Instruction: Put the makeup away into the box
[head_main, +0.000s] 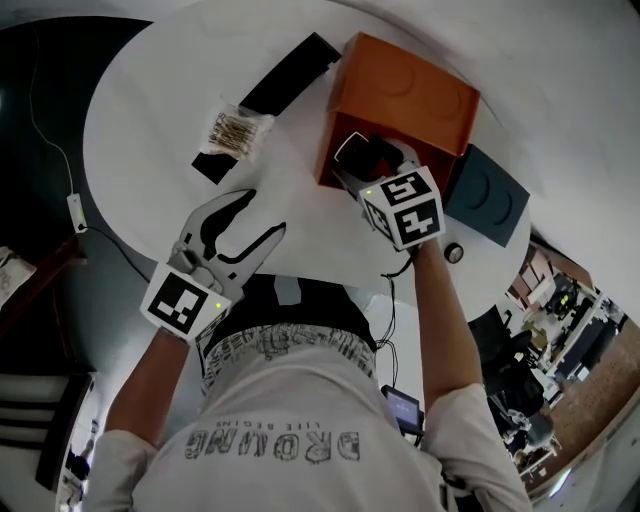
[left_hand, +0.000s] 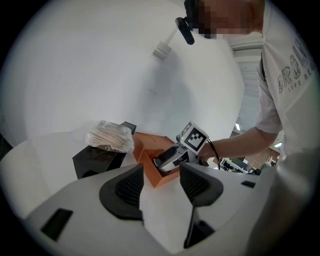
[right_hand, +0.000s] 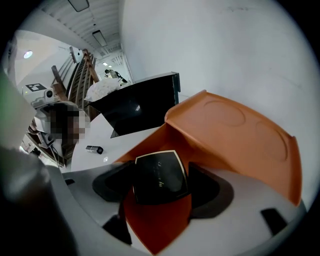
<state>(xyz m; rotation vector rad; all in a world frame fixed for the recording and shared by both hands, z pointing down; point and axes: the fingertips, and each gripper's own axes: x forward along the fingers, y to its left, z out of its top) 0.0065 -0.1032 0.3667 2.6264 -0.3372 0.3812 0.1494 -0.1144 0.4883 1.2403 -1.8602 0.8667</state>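
The orange box (head_main: 400, 95) stands open on the white round table (head_main: 150, 110); its lid (right_hand: 235, 135) is tilted up behind. My right gripper (head_main: 362, 158) reaches into the box's opening, shut on a black square compact (right_hand: 160, 176) with a thin pale rim, held over the orange floor inside. The compact (head_main: 354, 150) shows dark between the fingers in the head view. My left gripper (head_main: 245, 225) hovers open near the table's near edge with nothing between its fingers. From the left gripper (left_hand: 162, 185) view the orange box (left_hand: 150, 150) lies straight ahead.
A long black box (head_main: 285, 75) lies left of the orange box with a clear bag of cotton swabs (head_main: 235, 130) on it. A dark teal square lid (head_main: 488, 195) sits right of the orange box. A small dark object (head_main: 455, 253) rests near the table's edge.
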